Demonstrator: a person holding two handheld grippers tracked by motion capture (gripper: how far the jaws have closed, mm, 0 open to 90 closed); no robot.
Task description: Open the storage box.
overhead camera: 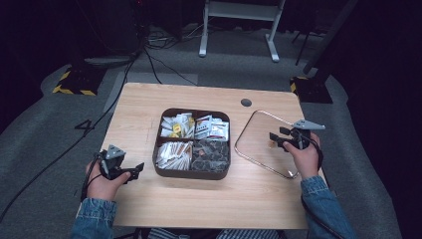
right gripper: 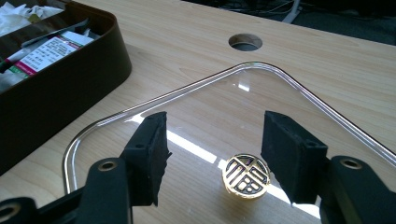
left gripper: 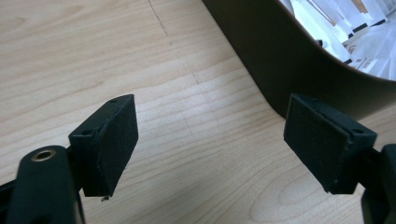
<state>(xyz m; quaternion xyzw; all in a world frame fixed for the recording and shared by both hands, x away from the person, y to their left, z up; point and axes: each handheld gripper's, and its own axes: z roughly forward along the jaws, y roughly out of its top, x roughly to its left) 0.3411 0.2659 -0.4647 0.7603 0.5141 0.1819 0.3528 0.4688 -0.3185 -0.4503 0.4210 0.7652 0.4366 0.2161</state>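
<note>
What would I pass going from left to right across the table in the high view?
Left gripper → brown four-part box of packets → clear lid lying flat on the table → right gripper, its jaws open above that lid.

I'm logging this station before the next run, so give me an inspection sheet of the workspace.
Surface: wooden table, round hole at the far edge.
Job's things: clear lid lying flat, gold knob on top; brown four-compartment tray of packets, uncovered.
Clutter: nothing seen.
Grippers: left gripper open over bare wood beside the tray; right gripper open above the knob, fingers clear of it.
Cables: several across the floor.
Surroundings: grey carpet, white stand.
</note>
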